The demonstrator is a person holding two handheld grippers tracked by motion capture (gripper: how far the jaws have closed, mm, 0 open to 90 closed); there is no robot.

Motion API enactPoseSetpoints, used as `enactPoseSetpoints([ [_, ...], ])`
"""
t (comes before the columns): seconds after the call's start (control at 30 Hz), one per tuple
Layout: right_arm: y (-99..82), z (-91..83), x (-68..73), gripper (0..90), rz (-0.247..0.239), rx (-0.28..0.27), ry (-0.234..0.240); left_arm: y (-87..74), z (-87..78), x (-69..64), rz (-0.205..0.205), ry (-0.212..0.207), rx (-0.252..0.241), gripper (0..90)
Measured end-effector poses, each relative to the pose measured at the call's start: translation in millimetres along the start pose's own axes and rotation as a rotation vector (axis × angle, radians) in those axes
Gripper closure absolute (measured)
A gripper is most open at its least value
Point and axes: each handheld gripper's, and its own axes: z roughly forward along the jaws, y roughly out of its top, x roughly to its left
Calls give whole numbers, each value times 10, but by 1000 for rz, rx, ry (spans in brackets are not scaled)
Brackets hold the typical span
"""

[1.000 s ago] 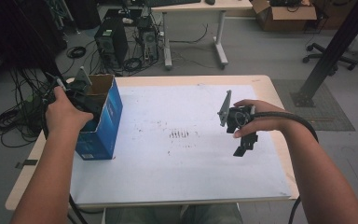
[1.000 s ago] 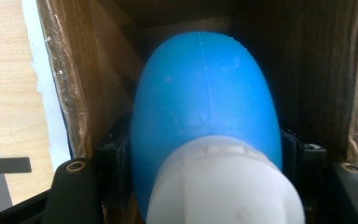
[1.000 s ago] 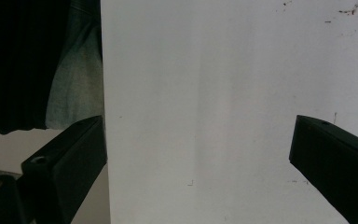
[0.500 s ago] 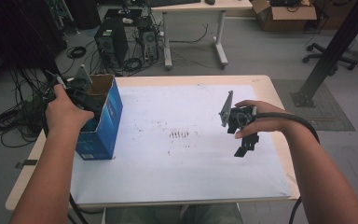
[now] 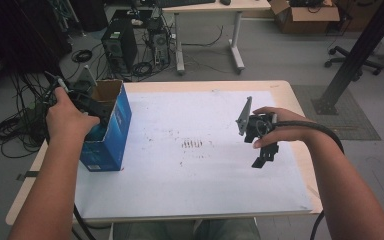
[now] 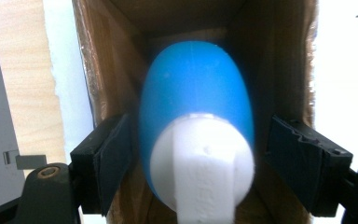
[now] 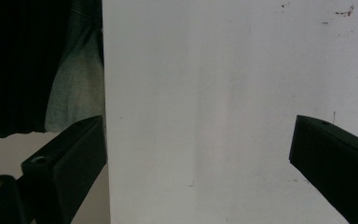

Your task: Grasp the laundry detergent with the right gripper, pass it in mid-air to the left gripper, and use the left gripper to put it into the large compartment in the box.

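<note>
Left gripper (image 6: 196,154) fingers have just been opening over the blue box (image 5: 111,131), pads now clear of the blue-and-white bottle (image 6: 196,135) between them inside the box, so drop-off looks done; right gripper (image 7: 200,154) fingers wide apart, empty, above the bench (image 5: 190,165)

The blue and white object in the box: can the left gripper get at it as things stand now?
Probably yes. The left gripper is over the open box, its jaws have just been opening, and the blue and white object sits between them with gaps on both sides.
</note>
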Motion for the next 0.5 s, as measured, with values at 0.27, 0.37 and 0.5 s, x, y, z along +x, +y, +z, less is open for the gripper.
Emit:
enactPoseSetpoints([
  [0.27, -9, -12, 8, 41, 0, -2, -4, -8, -96, -2, -1, 7, -12, 204],
  [0.37, -1, -19, 11, 41, -5, -2, -5, -10, -136, -2, 6, 19, -25, 161],
  [0.5, 12, -26, 19, 41, -4, 2, -4, -14, -191, 6, 20, 25, -38, 135],
])
